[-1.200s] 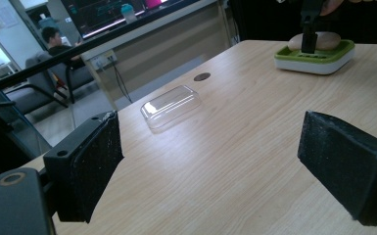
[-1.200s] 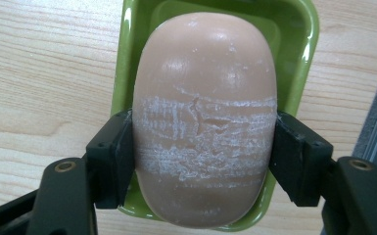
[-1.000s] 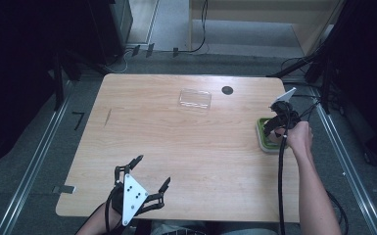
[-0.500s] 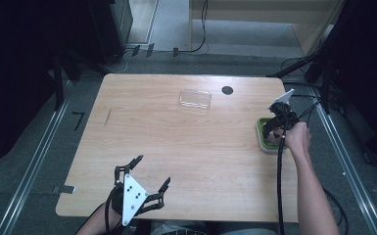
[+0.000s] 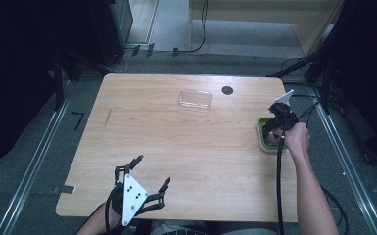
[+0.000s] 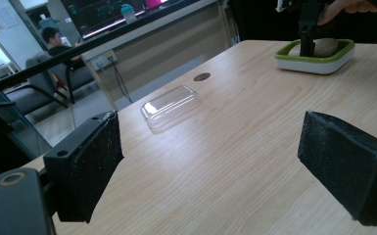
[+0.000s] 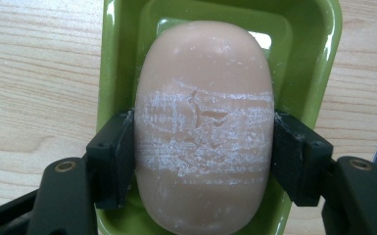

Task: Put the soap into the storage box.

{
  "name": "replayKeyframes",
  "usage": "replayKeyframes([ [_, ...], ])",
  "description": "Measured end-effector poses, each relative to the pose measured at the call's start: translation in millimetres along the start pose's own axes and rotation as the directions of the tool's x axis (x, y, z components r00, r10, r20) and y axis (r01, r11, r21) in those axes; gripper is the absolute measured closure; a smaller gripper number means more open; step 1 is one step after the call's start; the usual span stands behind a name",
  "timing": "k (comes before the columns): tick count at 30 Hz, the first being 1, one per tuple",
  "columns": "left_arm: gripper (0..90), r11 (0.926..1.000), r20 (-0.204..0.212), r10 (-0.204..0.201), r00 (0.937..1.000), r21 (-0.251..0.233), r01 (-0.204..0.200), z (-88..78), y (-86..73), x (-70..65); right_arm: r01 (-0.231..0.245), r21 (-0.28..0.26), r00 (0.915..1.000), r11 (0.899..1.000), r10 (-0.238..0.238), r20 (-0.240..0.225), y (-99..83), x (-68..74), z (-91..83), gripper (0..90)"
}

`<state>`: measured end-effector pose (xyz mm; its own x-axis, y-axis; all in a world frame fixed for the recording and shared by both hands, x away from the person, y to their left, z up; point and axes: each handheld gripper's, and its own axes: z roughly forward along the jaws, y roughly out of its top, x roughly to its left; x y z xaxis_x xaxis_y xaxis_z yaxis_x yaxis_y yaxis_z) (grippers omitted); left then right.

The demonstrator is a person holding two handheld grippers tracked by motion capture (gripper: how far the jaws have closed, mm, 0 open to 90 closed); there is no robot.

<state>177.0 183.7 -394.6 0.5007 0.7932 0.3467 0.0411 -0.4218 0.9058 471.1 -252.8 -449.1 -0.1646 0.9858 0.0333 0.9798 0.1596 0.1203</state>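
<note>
A pale pink bar of soap lies in a green soap dish at the table's right edge. My right gripper points down into the dish with both jaws pressed against the soap's sides, shut on it. In the left gripper view the dish with the soap sits far off with the right gripper standing in it. My left gripper hovers at the table's near left edge, jaws wide open and empty. A clear plastic lid rests at the far middle of the table.
A dark round hole sits in the tabletop beyond the lid. The right gripper's cable trails along the forearm to the near edge. Metal rails run along the floor on both sides of the table.
</note>
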Motion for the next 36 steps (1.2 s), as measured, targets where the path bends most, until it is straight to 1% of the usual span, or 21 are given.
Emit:
replayKeyframes([
  [16,9.9,1.0,0.0,0.001,1.0,0.0,-0.001,0.2,0.0,-0.2,-0.005,0.019,1.0,1.0,0.005,0.008,-0.1,1.7,1.8,33.2],
  [26,9.9,1.0,0.0,0.0,1.0,0.002,0.0,1.4,0.6,-1.1,0.0,0.01,1.0,1.0,0.0,0.005,-3.1,1.3,-1.1,30.6],
  [27,9.9,1.0,0.003,0.004,1.0,0.003,-0.005,1.7,0.6,-1.3,-0.001,0.007,1.0,1.0,0.001,0.005,-3.8,1.5,-2.3,29.8],
  [28,9.9,1.0,0.005,0.007,1.0,0.004,-0.007,2.0,0.5,-1.5,0.0,0.002,1.0,1.0,0.0,0.004,-5.3,1.9,-5.6,26.3],
  [29,9.9,1.0,0.005,0.007,1.0,0.004,-0.007,2.0,0.5,-1.5,0.0,0.002,1.0,1.0,0.0,0.004,-5.3,1.9,-5.6,26.3],
  [30,9.9,1.0,0.002,0.005,1.0,0.005,-0.005,1.9,0.4,-1.3,0.006,-0.004,1.0,1.0,-0.006,0.003,-6.1,2.1,-8.6,19.5],
  [31,10.0,1.0,0.0,0.002,1.0,0.003,-0.002,1.7,0.2,-1.0,0.009,-0.001,0.9999,1.0,-0.009,0.005,-6.6,2.4,-10.2,17.7],
  [36,10.0,1.0,-0.003,0.002,1.0,0.004,-0.002,0.5,0.0,-0.8,0.014,-0.013,0.9999,1.0,-0.014,0.004,-11.0,3.2,-17.8,13.9],
])
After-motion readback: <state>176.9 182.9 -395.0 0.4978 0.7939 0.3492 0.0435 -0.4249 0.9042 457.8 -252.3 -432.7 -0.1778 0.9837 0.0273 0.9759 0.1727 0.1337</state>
